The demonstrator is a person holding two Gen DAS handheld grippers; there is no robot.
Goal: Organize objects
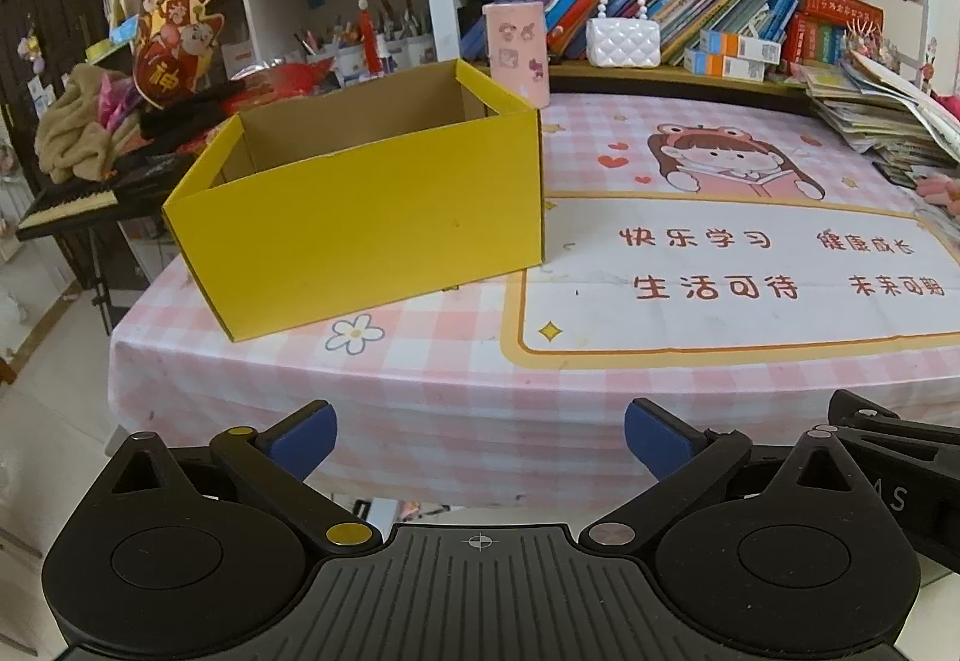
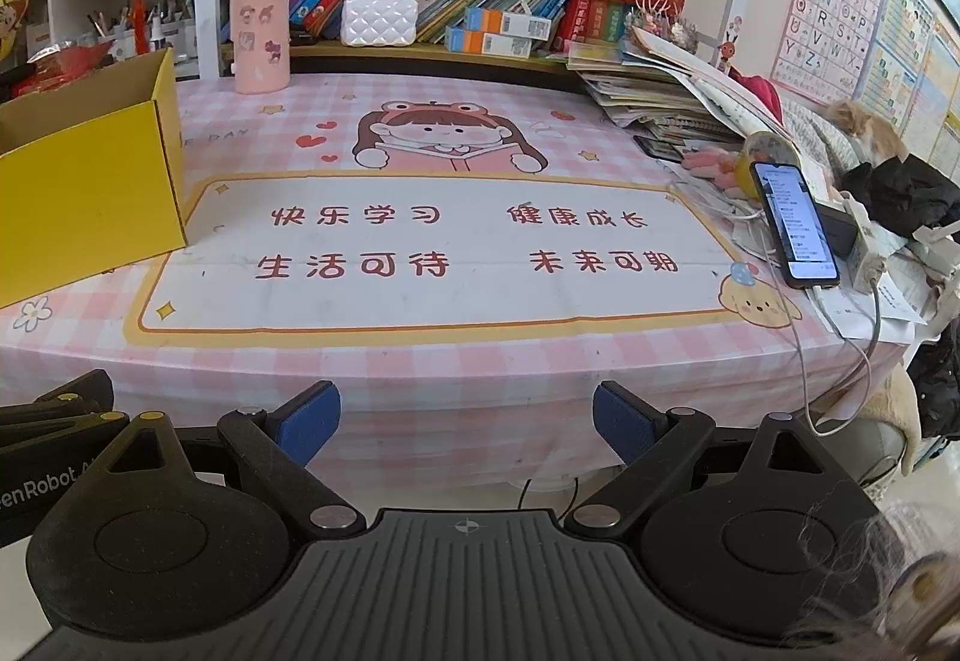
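Observation:
An open yellow cardboard box point(image 1: 360, 217) stands on the left part of the table; it also shows at the left edge of the right wrist view point(image 2: 90, 187). What is inside it is hidden. A pink cylindrical holder point(image 1: 517, 52) point(image 2: 261, 38) and a white quilted handbag point(image 1: 623, 38) point(image 2: 379, 22) stand at the table's back edge. My left gripper point(image 1: 480, 436) is open and empty, in front of the table's near edge. My right gripper point(image 2: 467, 418) is open and empty, also short of the near edge.
The table has a pink checked cloth point(image 2: 420, 361) with a cartoon print. A lit phone point(image 2: 795, 226) on a cable, a power strip, papers and a stack of books point(image 2: 660, 97) crowd the right side. Bookshelves stand behind. A keyboard point(image 1: 78, 202) and clutter are at the left.

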